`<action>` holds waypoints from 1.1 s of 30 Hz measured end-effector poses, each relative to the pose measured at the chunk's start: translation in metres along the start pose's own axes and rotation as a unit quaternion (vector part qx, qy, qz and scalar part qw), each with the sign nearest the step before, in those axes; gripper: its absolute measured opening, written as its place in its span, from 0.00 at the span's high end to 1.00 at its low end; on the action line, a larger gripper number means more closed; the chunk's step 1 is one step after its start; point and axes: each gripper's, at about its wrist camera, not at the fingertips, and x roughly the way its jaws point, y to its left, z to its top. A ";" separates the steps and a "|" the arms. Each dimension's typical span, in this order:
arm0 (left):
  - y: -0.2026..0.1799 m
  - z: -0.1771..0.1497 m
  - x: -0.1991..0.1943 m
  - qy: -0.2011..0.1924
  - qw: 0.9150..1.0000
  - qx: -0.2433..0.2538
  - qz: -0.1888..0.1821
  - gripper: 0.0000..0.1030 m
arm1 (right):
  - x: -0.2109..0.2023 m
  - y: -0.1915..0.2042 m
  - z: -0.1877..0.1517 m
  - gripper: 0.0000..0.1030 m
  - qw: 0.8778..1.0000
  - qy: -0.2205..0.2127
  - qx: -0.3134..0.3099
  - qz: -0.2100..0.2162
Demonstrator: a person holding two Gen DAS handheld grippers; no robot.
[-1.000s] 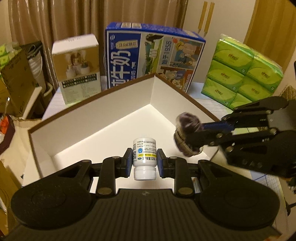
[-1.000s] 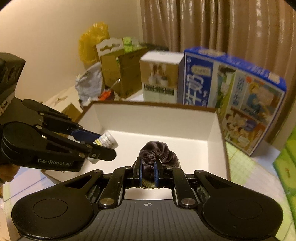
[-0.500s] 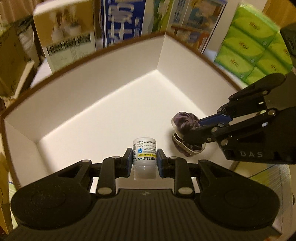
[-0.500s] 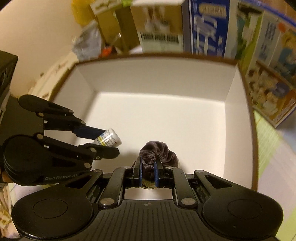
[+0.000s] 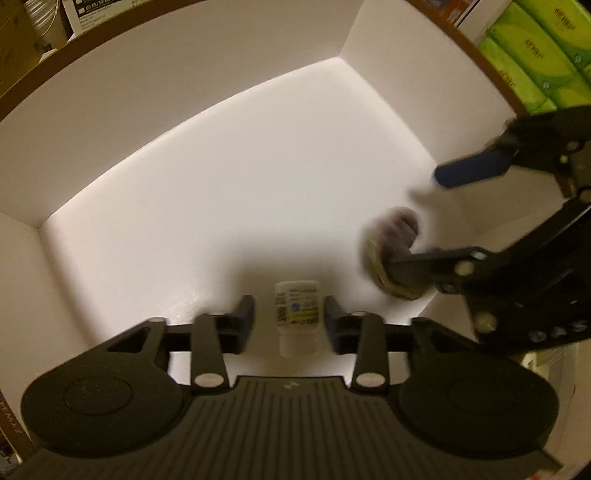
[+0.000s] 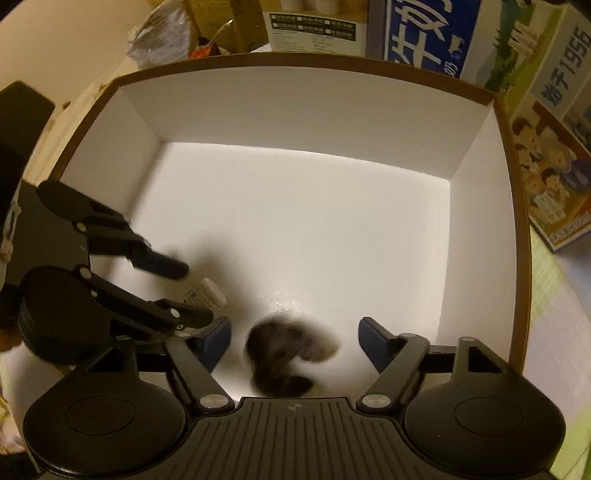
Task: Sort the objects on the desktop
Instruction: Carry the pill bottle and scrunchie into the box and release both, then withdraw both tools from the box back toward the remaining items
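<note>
- The left gripper [image 5: 289, 317] points steeply down into the box, its jaws just parted, with clear gaps either side of the small white plastic pill bottle with a yellow-and-blue label [image 5: 297, 316] between its blue-padded fingers [image 5: 245, 314]; nothing pinches the bottle.
- That bottle sits low in the box near its front edge; whether it has reached the floor I cannot tell.
- The right gripper [image 6: 295, 341] stands spread wide, jaws just having swung apart, and the dark velvet scrunchie [image 6: 288, 354] shows as a blur between the fingers, touching neither pad.
- Seen from the left side, the scrunchie [image 5: 397, 254] lies just beside the bottle, partly behind the right gripper's lower finger.
- Both things are inside the open cardboard box with white inner walls and a brown rim [image 6: 295, 107], toward its near side.
- Beyond the far wall stand a blue-and-white printed milk carton case [image 6: 443, 33] and a small white product box [image 6: 314, 26].
- Off to one side of the box a stack of green tissue packs [image 5: 535, 55] stands close by.
</note>
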 end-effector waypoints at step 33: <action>-0.029 -0.027 -0.073 -0.045 0.997 -0.007 0.064 0.14 | -0.074 0.009 -0.031 0.02 0.999 -0.025 -0.014 -0.021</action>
